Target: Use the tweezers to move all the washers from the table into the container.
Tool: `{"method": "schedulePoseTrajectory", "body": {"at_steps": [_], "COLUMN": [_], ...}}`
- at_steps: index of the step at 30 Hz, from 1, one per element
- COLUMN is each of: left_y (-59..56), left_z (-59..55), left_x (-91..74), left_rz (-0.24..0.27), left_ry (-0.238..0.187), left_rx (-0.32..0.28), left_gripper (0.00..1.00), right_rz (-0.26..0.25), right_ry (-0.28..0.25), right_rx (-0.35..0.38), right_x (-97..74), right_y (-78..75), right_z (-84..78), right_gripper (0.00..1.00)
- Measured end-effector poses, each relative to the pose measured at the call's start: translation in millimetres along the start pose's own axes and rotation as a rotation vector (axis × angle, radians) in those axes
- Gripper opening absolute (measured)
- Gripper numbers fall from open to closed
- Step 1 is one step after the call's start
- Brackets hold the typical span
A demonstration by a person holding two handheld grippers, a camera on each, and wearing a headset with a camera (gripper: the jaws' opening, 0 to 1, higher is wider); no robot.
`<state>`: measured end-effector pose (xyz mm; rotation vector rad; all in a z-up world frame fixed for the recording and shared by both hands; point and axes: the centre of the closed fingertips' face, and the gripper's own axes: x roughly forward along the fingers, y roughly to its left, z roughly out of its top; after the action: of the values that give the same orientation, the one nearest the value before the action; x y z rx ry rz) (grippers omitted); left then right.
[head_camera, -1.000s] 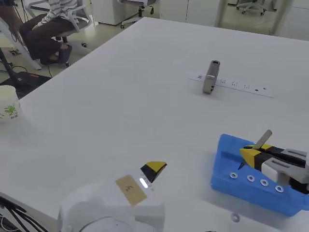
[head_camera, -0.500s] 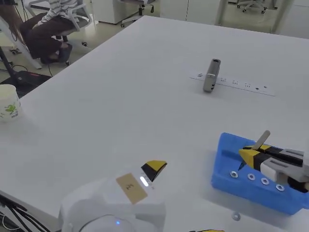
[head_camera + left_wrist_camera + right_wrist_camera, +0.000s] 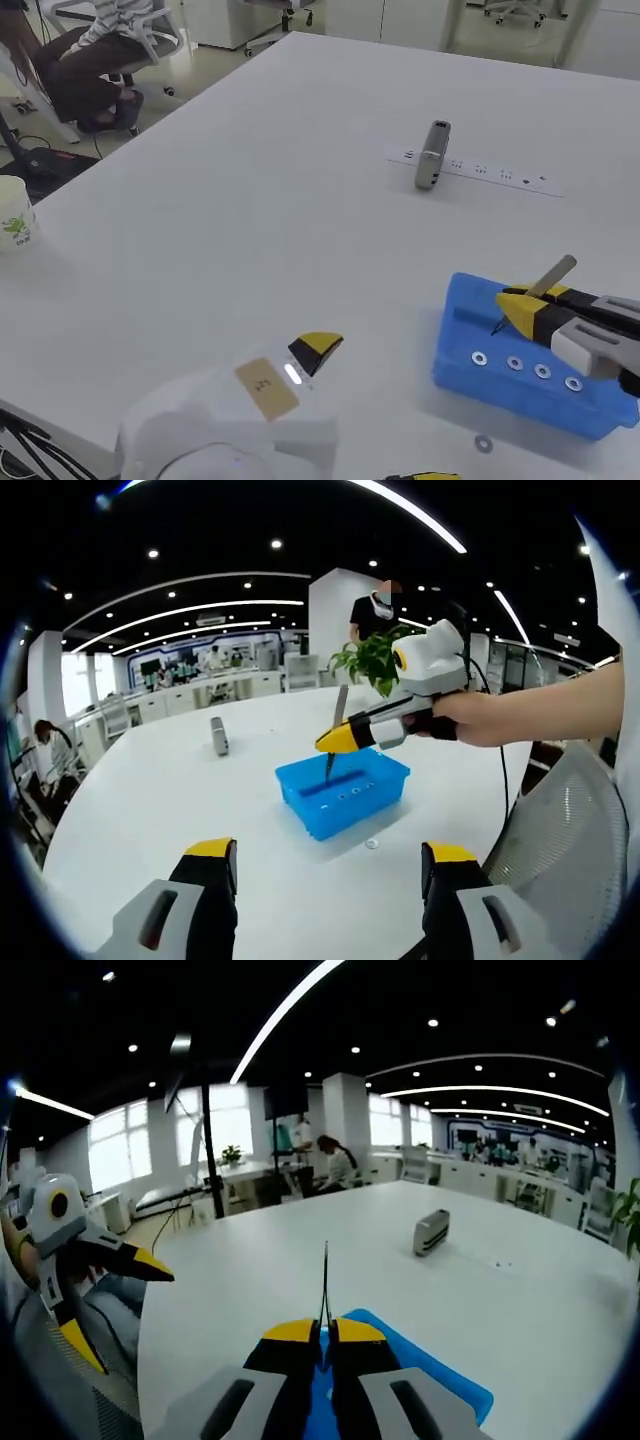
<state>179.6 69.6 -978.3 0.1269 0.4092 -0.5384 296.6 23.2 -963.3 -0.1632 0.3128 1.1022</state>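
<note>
In the head view, the right claw (image 3: 512, 310) is clenched on the tweezers (image 3: 553, 277), whose thin points hang just above the floor of the blue container (image 3: 500, 397). Four washers (image 3: 514, 363) lie there in a row. Whether the points carry anything is too fine to tell. One last washer (image 3: 484, 443) lies flat on the bench (image 3: 250, 200), just outside the container's near wall and close to the bench edge. That is where I judge the trouble lies: a thin ring flat on a smooth top gives the points little to bite, and a glancing stroke could flick it off the near edge or in under the container wall. In the left gripper view, the left claw (image 3: 328, 865) is released, its jaws spread wide over bare bench and holding nothing, while the right claw, in a hand (image 3: 480, 718), hangs above the container with the lone washer in front of it. Nothing steadies the container, so a knock from the tweezers on the way out could shove it over the washer or jolt the ones already inside. In the right gripper view, the jaws stand shut on the tweezers, which run straight out as a narrow line over the blue rim, with a grey box (image 3: 432, 1232) well beyond. The hold is on a slim shank, so pressing down on the bench may twist the tweezers in the jaws and spoil the aim.
</note>
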Motion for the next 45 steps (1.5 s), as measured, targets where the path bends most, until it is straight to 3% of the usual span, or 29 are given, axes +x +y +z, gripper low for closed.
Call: {"method": "schedulePoseTrajectory", "body": {"at_steps": [7,10,13,20,24,29,38,45], "left_y": [-1.0,-1.4,-2.3,-2.2,-2.5,-2.9,-3.7,-3.0], "left_z": [0.0,-0.1,-0.2,-0.8,-1.2,-2.1,-3.0,-3.4], "left_x": [0.2,0.2,0.3,0.0,0.0,0.2,0.9,1.1], "left_rz": [-0.003,-0.005,-0.009,-0.009,-0.012,-0.014,-0.019,-0.017], "left_ry": [0.001,0.002,0.003,0.006,0.007,0.01,0.015,0.019], "left_rx": [0.003,0.005,0.007,0.008,0.008,0.01,0.014,0.018], "left_gripper": [0.76,0.76,0.75,0.75,0.75,0.75,0.75,0.75], "right_rz": [0.052,0.077,0.098,0.09,0.084,0.058,0.065,0.068], "right_ry": [-0.049,-0.026,0.048,0.152,0.176,0.191,0.19,0.182], "right_rx": [0.022,0.046,0.061,0.069,0.068,0.054,0.082,0.026], "right_x": [-14.9,-19.2,-21.1,-19.2,-17.5,-17.5,-14.9,-15.1], "right_y": [27.6,36.9,44.5,46.9,47.9,42.7,44.7,45.3], "right_z": [14.0,6.5,-14.8,-56.8,-69.3,-75.1,-81.2,-81.1], "right_gripper": [0.02,0.03,0.03,0.03,0.04,0.04,0.04,0.03]}}
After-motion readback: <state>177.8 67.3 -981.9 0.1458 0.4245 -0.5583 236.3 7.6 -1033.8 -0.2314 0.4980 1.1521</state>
